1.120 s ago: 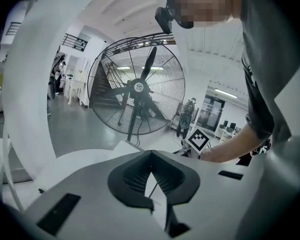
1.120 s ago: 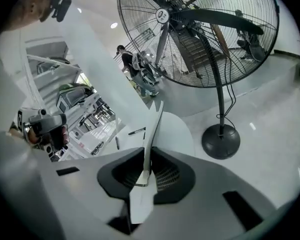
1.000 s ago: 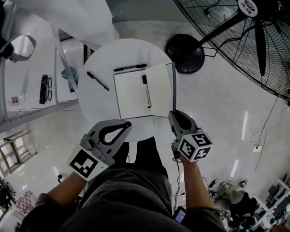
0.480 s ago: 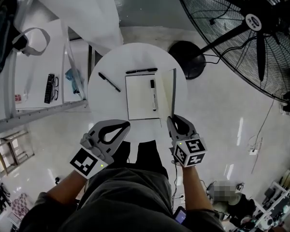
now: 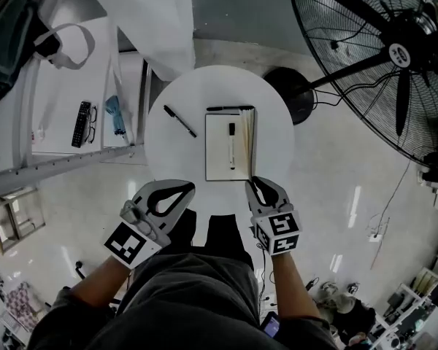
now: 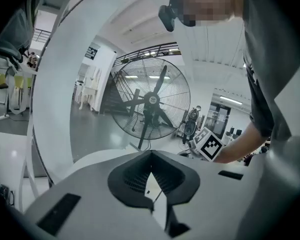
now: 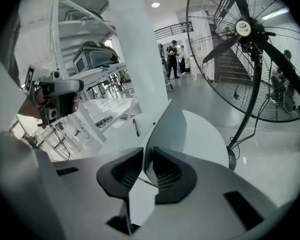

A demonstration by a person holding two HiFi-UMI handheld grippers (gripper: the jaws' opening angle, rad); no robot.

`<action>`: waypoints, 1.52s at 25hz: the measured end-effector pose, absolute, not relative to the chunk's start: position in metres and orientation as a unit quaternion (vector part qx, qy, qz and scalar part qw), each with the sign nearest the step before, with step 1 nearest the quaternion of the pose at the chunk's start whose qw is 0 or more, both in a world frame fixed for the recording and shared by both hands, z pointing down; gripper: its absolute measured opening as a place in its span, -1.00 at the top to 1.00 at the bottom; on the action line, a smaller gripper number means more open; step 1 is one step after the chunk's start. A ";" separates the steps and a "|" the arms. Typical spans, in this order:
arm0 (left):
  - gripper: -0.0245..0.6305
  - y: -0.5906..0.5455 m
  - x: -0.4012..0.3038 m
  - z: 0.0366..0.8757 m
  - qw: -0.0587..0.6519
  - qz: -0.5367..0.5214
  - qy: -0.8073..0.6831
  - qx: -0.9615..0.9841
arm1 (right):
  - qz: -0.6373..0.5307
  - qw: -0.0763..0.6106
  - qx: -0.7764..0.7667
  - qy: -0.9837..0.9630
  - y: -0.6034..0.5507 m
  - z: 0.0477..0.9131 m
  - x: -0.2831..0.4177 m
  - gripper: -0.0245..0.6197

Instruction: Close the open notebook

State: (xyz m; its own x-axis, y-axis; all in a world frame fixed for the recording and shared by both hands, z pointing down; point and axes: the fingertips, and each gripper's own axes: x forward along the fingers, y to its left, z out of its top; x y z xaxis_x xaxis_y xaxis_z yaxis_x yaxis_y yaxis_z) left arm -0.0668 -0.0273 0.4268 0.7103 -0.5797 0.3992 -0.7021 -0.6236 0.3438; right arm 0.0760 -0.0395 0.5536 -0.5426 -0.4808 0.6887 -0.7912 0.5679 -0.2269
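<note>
The notebook (image 5: 220,155) lies open on the round white table (image 5: 171,148), and a black marker (image 5: 231,146) rests on its page. Its right cover (image 5: 250,141) stands up on edge, almost upright. My right gripper (image 5: 254,183) holds that cover at its near corner. In the right gripper view the cover (image 7: 165,121) runs straight between the jaws of the right gripper (image 7: 147,152), which have just been easing slightly apart. My left gripper (image 5: 192,188) hovers off the table's near edge, shut with nothing in it. In its own view the left gripper (image 6: 150,155) shows its tips meeting.
A black pen (image 5: 180,121) lies on the table left of the notebook, and another pen (image 5: 226,109) lies along the notebook's far edge. A large floor fan (image 5: 394,57) with a round base (image 5: 292,97) stands to the right. A white bench (image 5: 66,100) with glasses is at the left.
The notebook's right cover has swung up from lying open to standing nearly upright. My right gripper has rolled and shifted left with it. The left gripper stays shut in much the same place.
</note>
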 end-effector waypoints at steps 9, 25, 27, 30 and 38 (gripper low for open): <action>0.88 -0.024 -0.101 0.433 0.253 0.119 -0.383 0.880 | 0.267 0.319 0.337 -0.845 -0.031 0.575 0.030 0.69; 0.88 -0.014 -0.152 0.453 0.283 0.111 -0.421 0.855 | 0.272 0.381 0.278 -0.839 -0.024 0.627 -0.020 0.65; 0.88 -0.015 -0.159 0.454 0.283 0.108 -0.426 0.853 | 0.273 0.388 0.274 -0.837 -0.023 0.633 -0.024 0.64; 0.88 -0.015 -0.169 0.456 0.284 0.107 -0.431 0.850 | 0.276 0.399 0.269 -0.832 -0.022 0.641 -0.029 0.63; 0.88 -0.015 -0.185 0.457 0.288 0.098 -0.444 0.843 | 0.300 0.418 0.262 -0.817 -0.018 0.662 -0.037 0.57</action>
